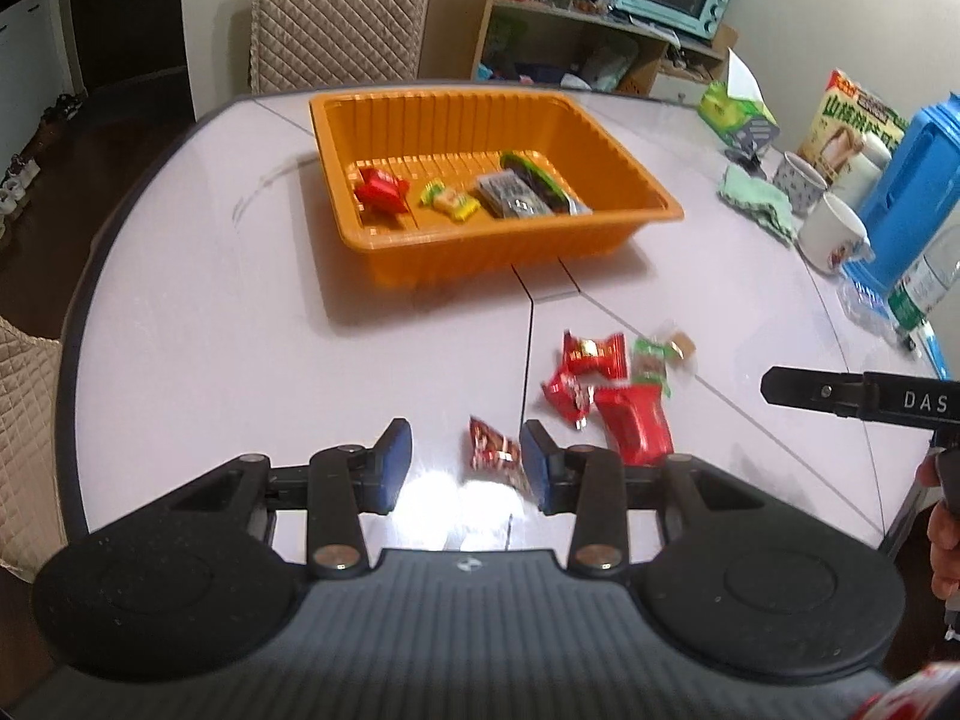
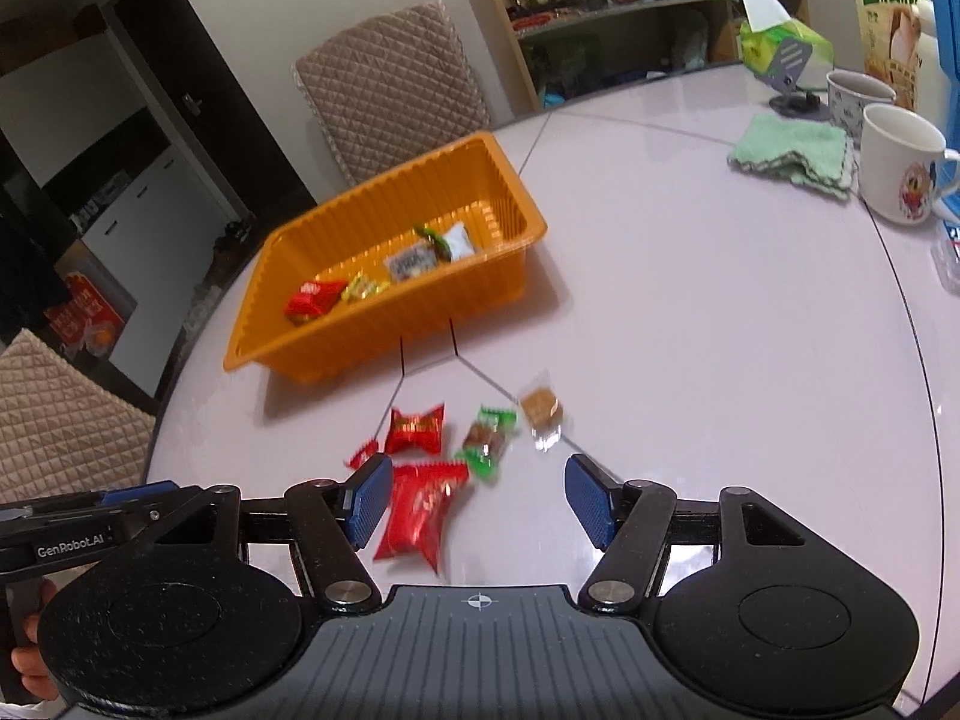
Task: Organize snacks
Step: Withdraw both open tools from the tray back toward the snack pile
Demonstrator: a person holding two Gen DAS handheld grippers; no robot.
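Observation:
An orange tray [image 1: 420, 264] [image 2: 372, 354] on the white table holds a red pack [image 1: 378, 189], a yellow-green candy [image 1: 450, 201] and dark packets [image 1: 516, 195]. Loose snacks lie in front of it: a red candy [image 1: 591, 354] [image 2: 415, 429], a large red pack [image 1: 636, 423] [image 2: 420, 513], a green candy [image 1: 651, 363] [image 2: 486, 441], a clear-wrapped brown biscuit [image 2: 540, 411] and a small dark red pack [image 1: 495, 450]. My left gripper [image 1: 465, 462] is open around the small dark red pack. My right gripper [image 2: 474, 501] is open, just above the large red pack.
Mugs [image 2: 897, 165] [image 1: 831, 237], a green cloth [image 2: 792, 153], a tissue pack [image 2: 780, 45], a snack box [image 1: 855, 120] and a blue container [image 1: 912, 192] crowd the table's right side. A quilted chair [image 2: 390, 90] stands behind the tray. The table edge [image 1: 78, 312] curves at left.

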